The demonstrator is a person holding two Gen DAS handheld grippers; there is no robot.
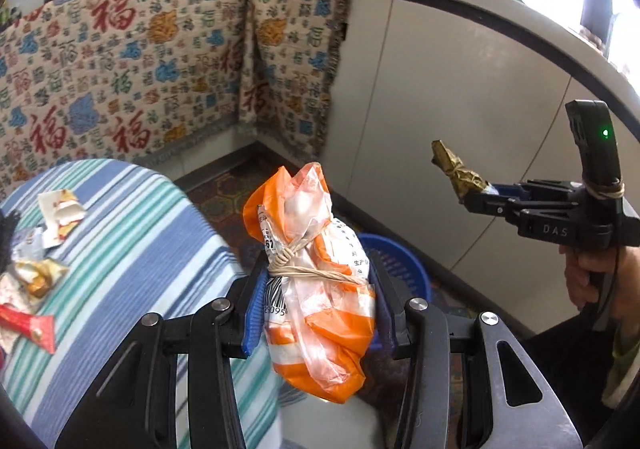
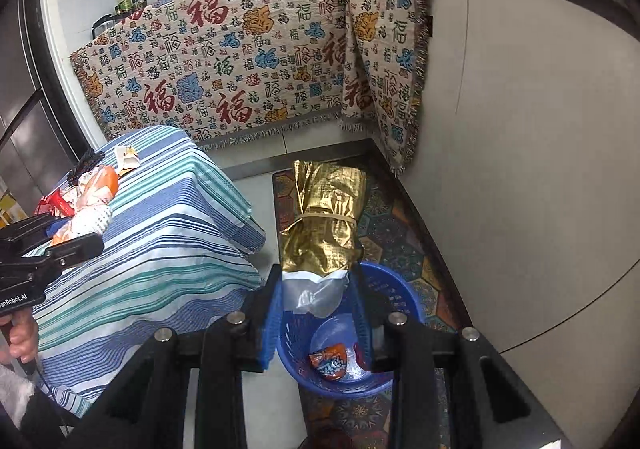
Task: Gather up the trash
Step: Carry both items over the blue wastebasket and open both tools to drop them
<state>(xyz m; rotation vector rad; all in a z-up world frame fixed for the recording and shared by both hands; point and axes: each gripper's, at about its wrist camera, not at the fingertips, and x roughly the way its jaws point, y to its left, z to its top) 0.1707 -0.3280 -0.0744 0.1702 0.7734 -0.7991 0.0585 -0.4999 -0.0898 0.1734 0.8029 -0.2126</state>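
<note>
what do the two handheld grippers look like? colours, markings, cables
Both are black linkage frames with silver pivot bolts and ridged blue pads. The right gripper has white "DAS" lettering, a lit green LED and a tan band round its handle. The left gripper reads "enRobot.AI"; a thin black cable hangs below.

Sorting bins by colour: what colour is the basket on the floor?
Blue basket; clearest in the right wrist view.

Patterned cloth (image 2: 240, 65) over grey cabinets (image 2: 540, 169)

Blue basket (image 1: 404, 265) mostly hidden — behind orange bag (image 1: 316, 289).
</note>
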